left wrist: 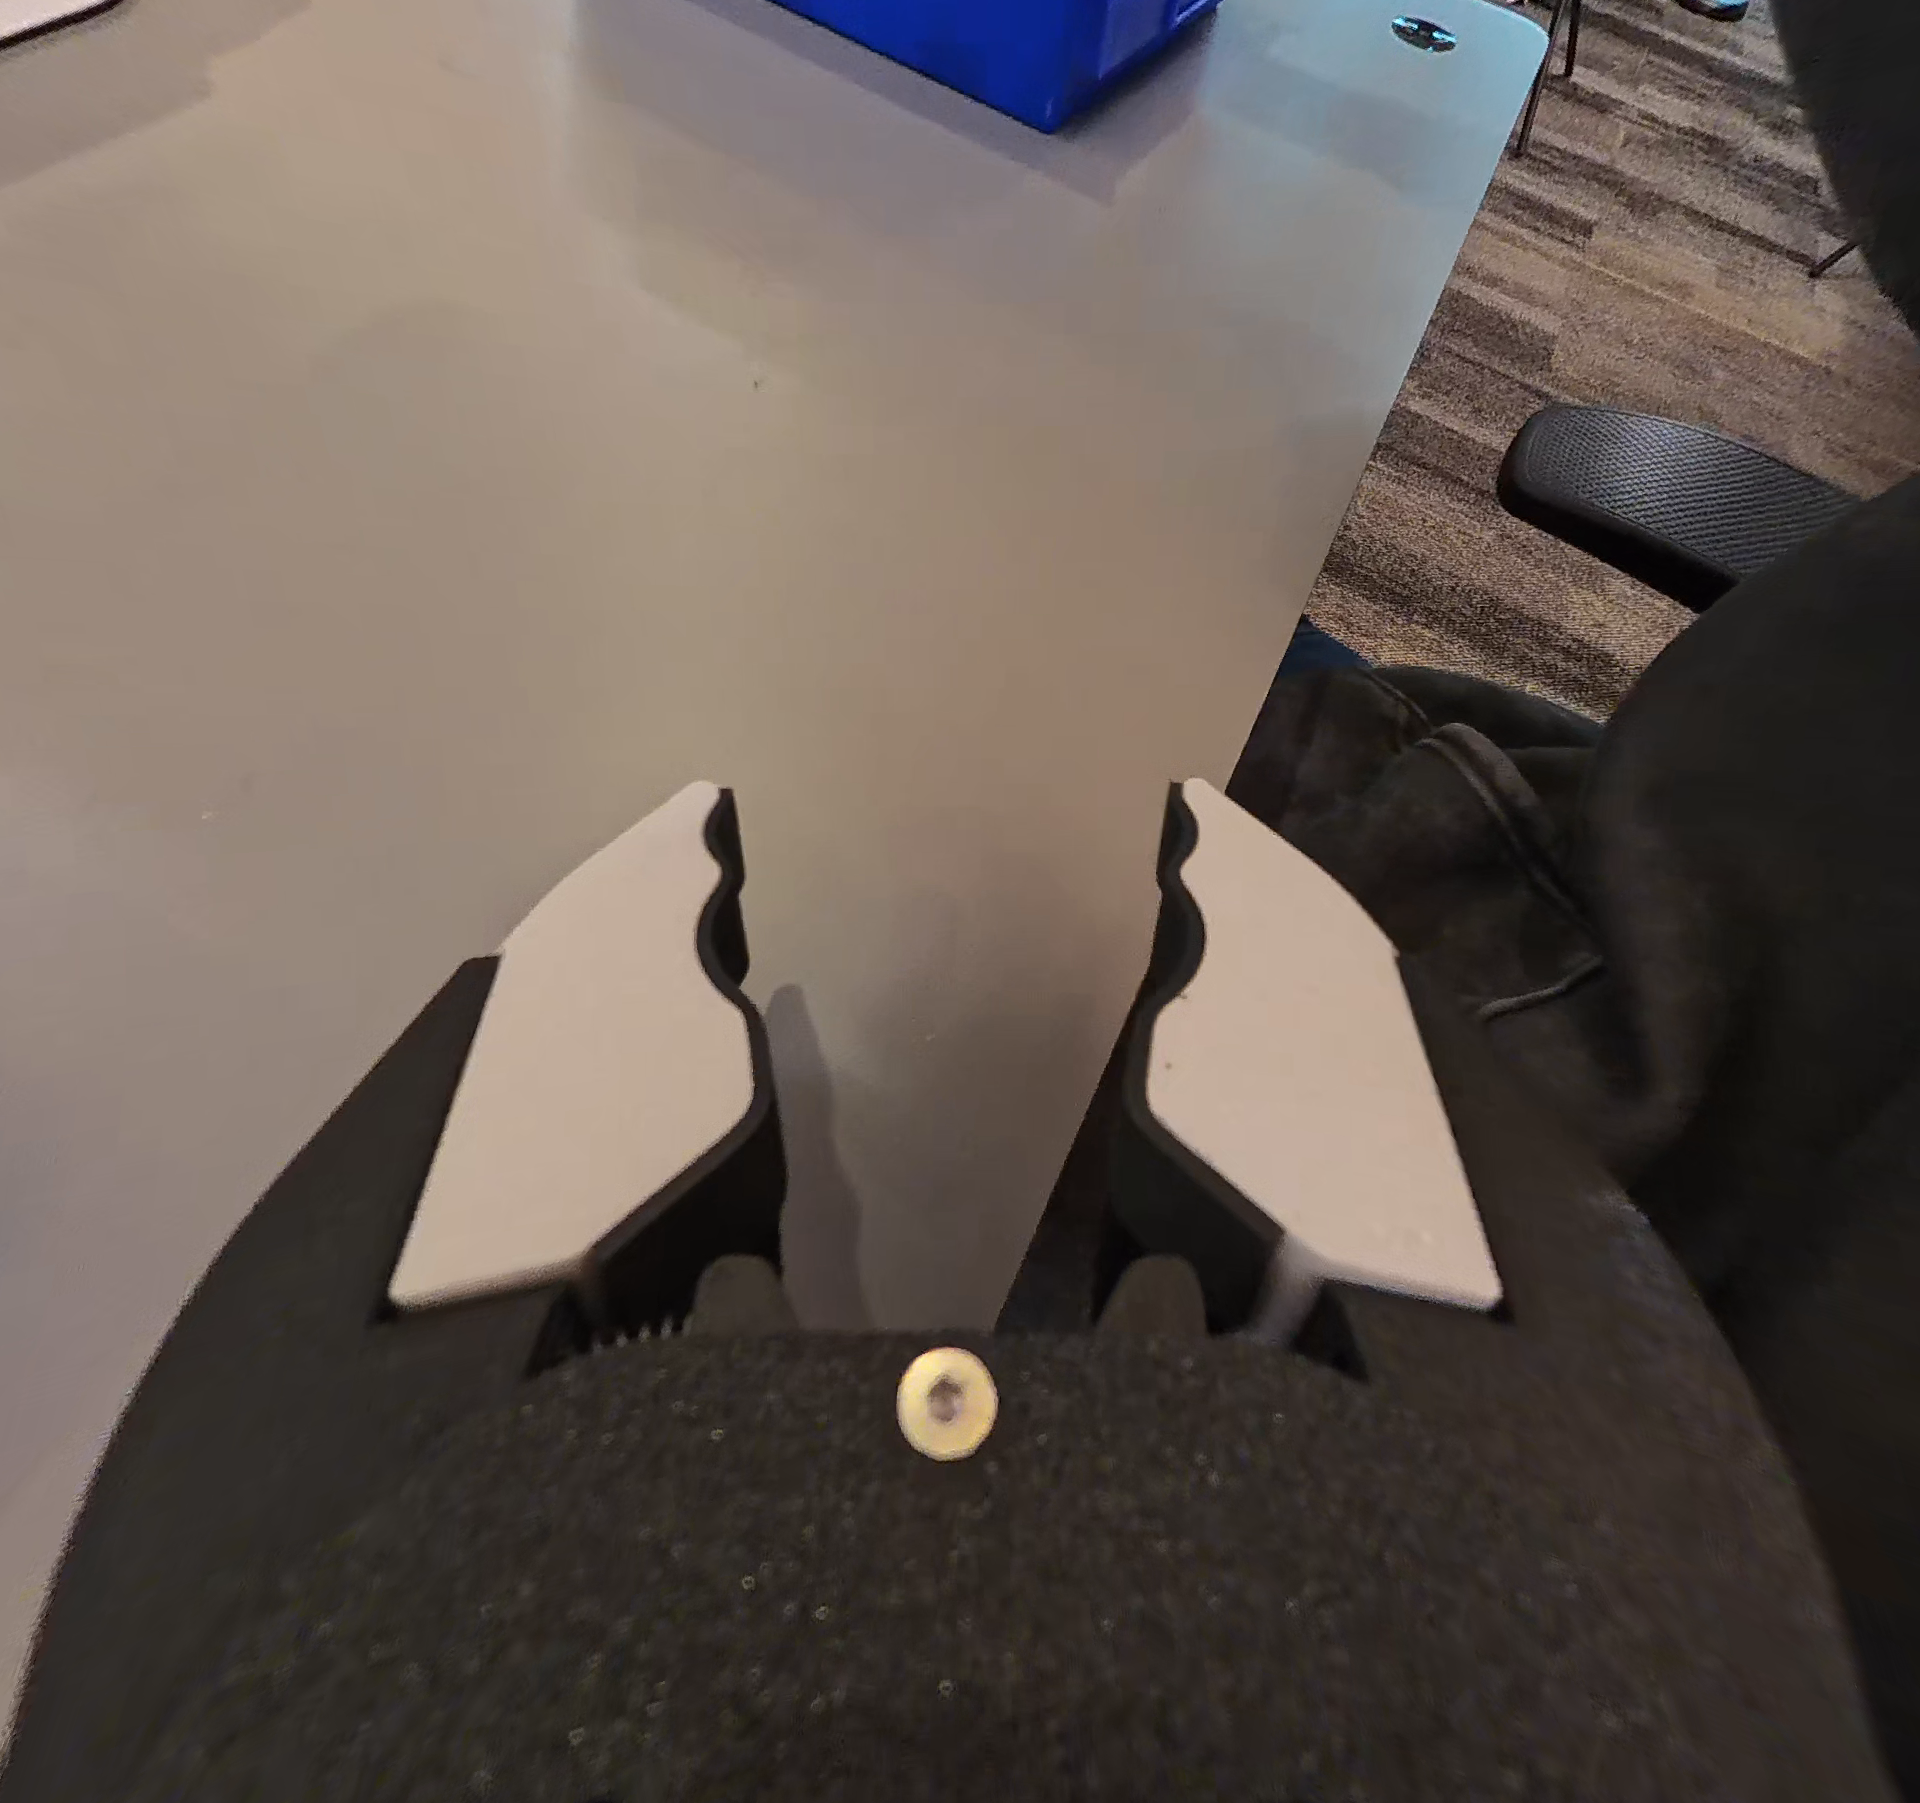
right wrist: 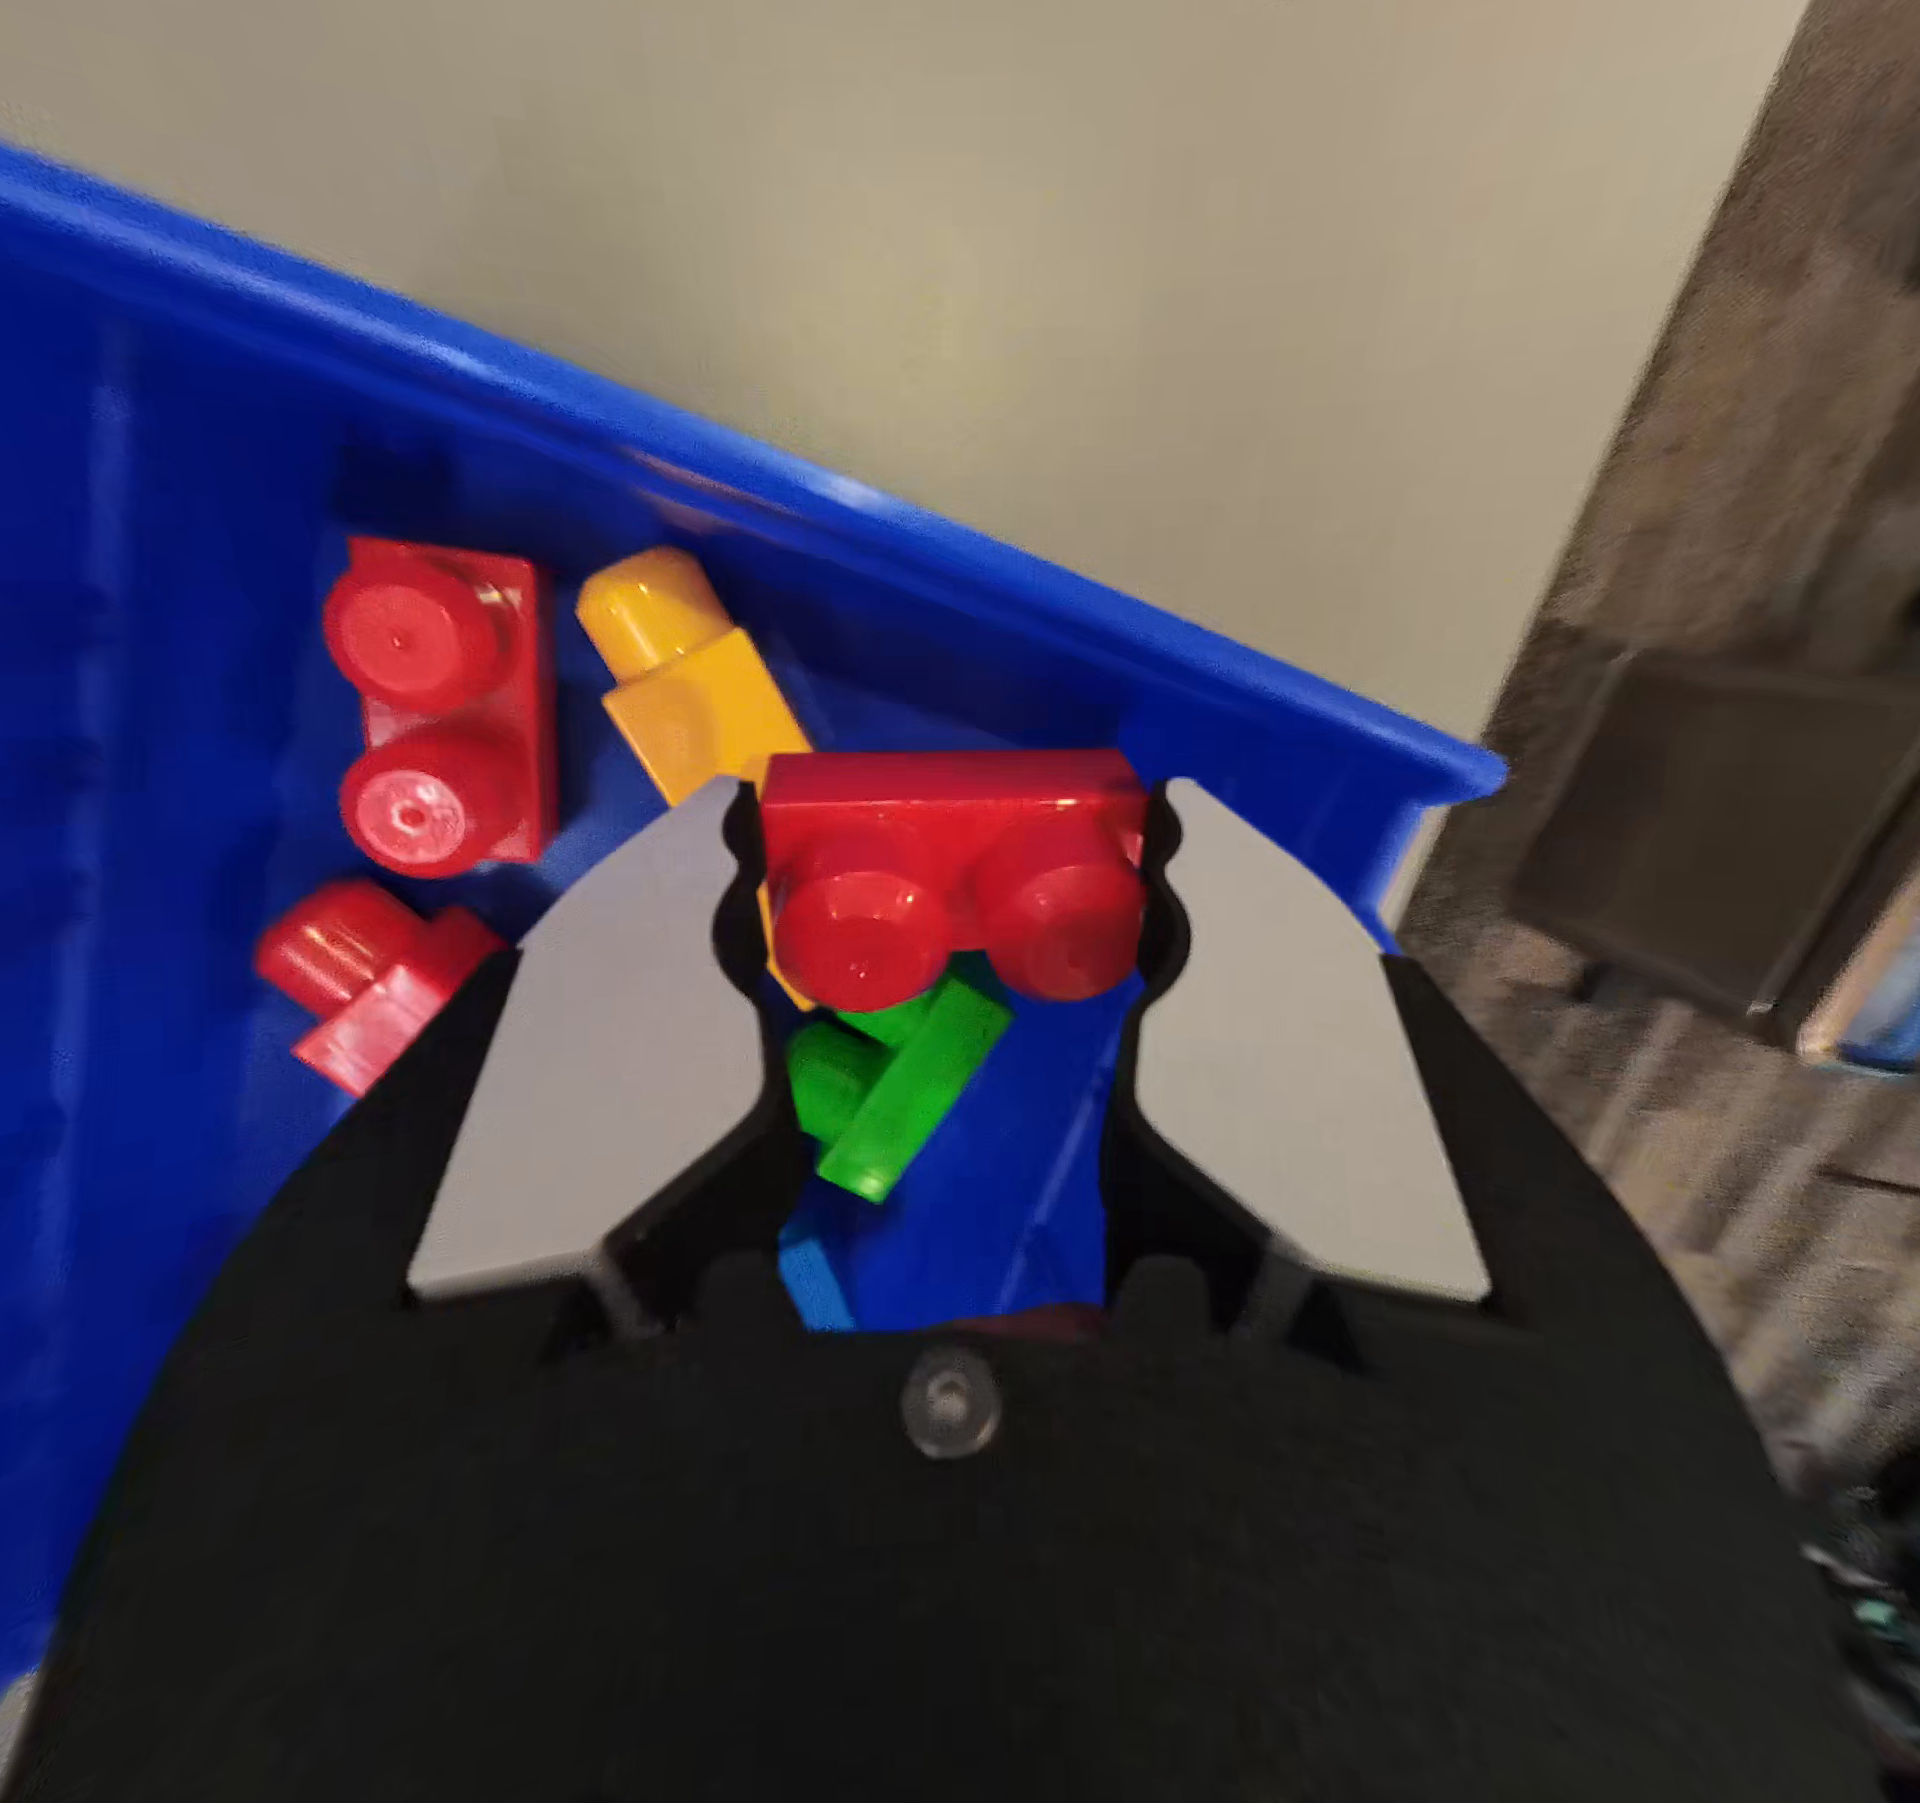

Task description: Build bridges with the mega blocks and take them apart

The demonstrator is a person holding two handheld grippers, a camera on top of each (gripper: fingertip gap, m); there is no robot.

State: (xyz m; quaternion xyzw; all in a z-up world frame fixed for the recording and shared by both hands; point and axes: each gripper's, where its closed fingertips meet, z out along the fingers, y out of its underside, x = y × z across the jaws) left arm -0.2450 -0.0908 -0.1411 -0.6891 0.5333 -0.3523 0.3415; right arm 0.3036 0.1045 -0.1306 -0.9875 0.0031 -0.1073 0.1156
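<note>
Right gripper (right wrist: 951, 880) squeezing red two-bump plastic block (right wrist: 951, 870) over blue plastic bin (right wrist: 727, 496) near tabletop far edge. Left gripper (left wrist: 951, 797) hanging open, holding nothing. Bridge not yet starting; other blocks lying in bin.

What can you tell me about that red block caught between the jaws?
The red block is glossy plastic, a short brick with two round studs side by side facing the camera. The right gripper clamps its two ends, holding it level above the blue bin, over a green block.
</note>
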